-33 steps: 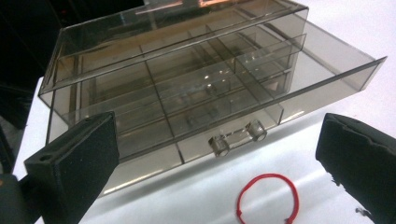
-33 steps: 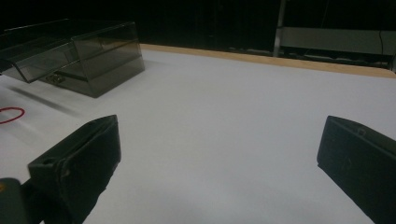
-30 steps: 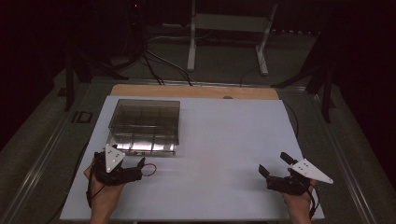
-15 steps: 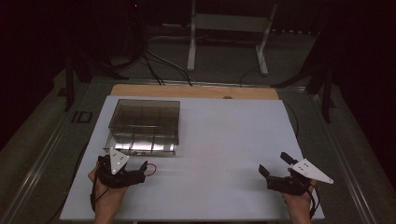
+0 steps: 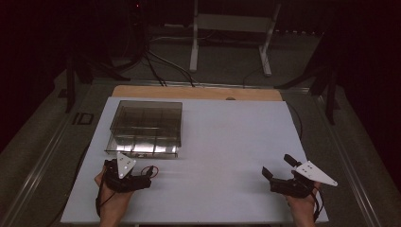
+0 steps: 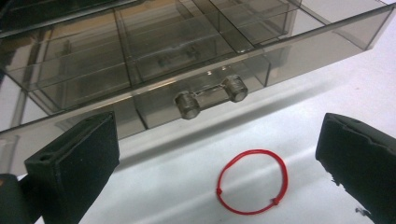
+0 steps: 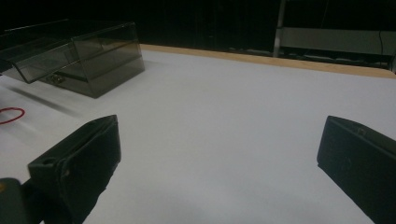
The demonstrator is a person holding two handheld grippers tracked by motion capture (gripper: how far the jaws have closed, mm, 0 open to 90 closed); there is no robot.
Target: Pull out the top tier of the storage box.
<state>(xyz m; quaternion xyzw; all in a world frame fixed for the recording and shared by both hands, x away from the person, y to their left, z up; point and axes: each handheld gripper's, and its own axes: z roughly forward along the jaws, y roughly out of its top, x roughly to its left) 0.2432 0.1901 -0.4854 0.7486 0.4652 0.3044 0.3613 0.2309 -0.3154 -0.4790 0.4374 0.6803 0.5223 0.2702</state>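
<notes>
Left gripper [image 6: 219, 163] is held released, jaws wide apart, with the red loop [image 6: 252, 181] lying flat on the table [image 5: 227, 142] just ahead between them; right gripper [image 7: 219, 168] is likewise spread and empty, well off to the side. Picking up the loop is judged the step in hand: jaws should be lowered to the table and closed across the cord. Beyond the loop, the drawer [image 6: 187, 88] of the clear box [image 5: 146, 125] is seen pulled out, handle [image 6: 211, 95] facing the gripper.
</notes>
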